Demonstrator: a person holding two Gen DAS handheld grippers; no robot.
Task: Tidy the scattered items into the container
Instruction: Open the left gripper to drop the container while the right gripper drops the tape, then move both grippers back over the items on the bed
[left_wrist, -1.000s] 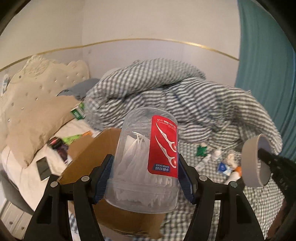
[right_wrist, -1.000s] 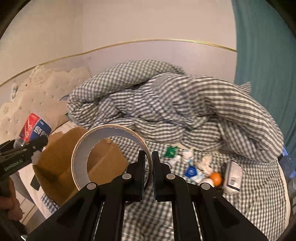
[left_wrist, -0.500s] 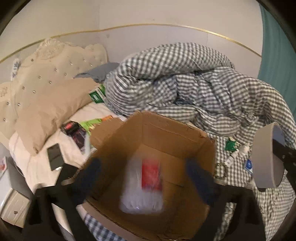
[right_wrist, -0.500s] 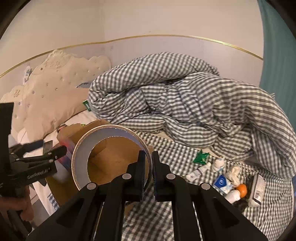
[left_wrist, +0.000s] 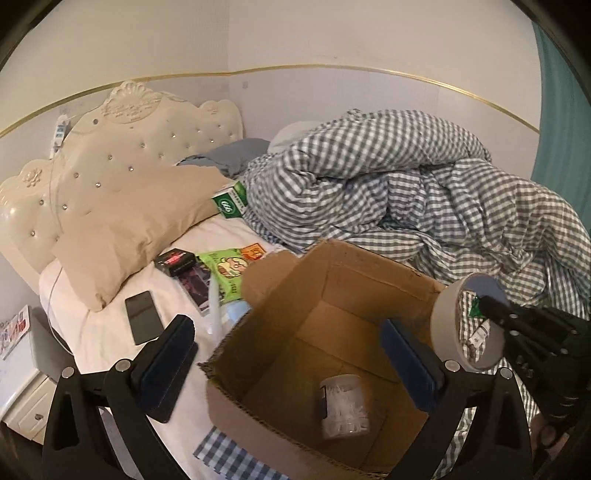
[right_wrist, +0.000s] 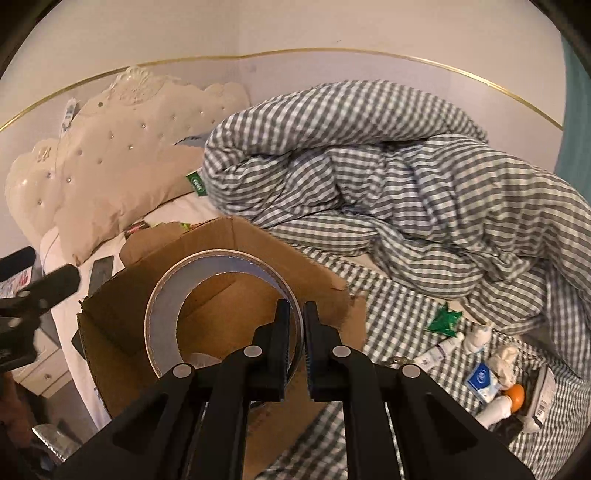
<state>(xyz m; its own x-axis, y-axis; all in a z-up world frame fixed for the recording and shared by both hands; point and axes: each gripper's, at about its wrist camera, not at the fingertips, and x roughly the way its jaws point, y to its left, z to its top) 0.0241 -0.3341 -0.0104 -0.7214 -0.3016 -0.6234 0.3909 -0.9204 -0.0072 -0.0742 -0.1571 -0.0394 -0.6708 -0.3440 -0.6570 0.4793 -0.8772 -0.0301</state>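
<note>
Left gripper (left_wrist: 288, 363) hangs over the cardboard box (left_wrist: 373, 273) with its fingers spread wide and nothing between them. On the box floor, toward 6 o'clock in the left view, lies the clear jar of floss picks (left_wrist: 343, 406), its label turned away and unreadable. Right gripper (right_wrist: 294, 332) is clamped on the rim of a roll of tape (right_wrist: 166, 306), held over the box opening. On the checked sheet at 4 o'clock in the right view lie a green wrapper (right_wrist: 443, 319), a blue-and-white packet (right_wrist: 482, 380), small white tubes (right_wrist: 434, 356) and an orange-capped bottle (right_wrist: 513, 395); their print is too small to read. By the pillow (left_wrist: 129, 221), at 11 o'clock of the box, a green-and-white carton (left_wrist: 231, 201) reads "666" as far as I can tell.
</note>
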